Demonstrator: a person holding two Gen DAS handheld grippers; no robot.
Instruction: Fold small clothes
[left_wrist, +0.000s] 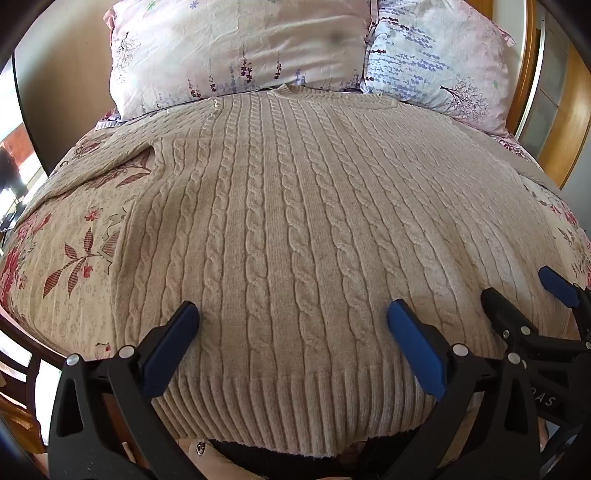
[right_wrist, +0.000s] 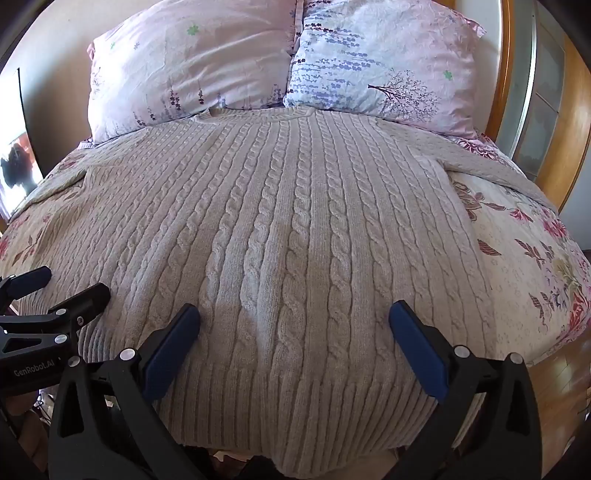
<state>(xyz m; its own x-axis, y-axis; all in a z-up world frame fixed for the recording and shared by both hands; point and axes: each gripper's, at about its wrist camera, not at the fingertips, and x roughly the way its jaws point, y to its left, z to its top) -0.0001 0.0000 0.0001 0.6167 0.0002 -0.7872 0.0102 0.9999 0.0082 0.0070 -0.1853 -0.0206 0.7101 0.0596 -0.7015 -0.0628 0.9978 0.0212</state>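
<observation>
A beige cable-knit sweater (left_wrist: 295, 221) lies flat on the bed, collar toward the pillows, ribbed hem at the near edge, sleeves spread to both sides. It also fills the right wrist view (right_wrist: 288, 229). My left gripper (left_wrist: 293, 314) is open and empty just above the hem, left of middle. My right gripper (right_wrist: 294, 314) is open and empty above the hem, right of middle. The right gripper shows at the right of the left wrist view (left_wrist: 517, 291); the left gripper shows at the left of the right wrist view (right_wrist: 70, 282).
The floral bedspread (left_wrist: 74, 258) shows beside the sweater on both sides (right_wrist: 524, 280). Two pillows (left_wrist: 236, 51) (right_wrist: 384, 62) lean at the head of the bed. A wooden frame (right_wrist: 569, 147) stands on the right.
</observation>
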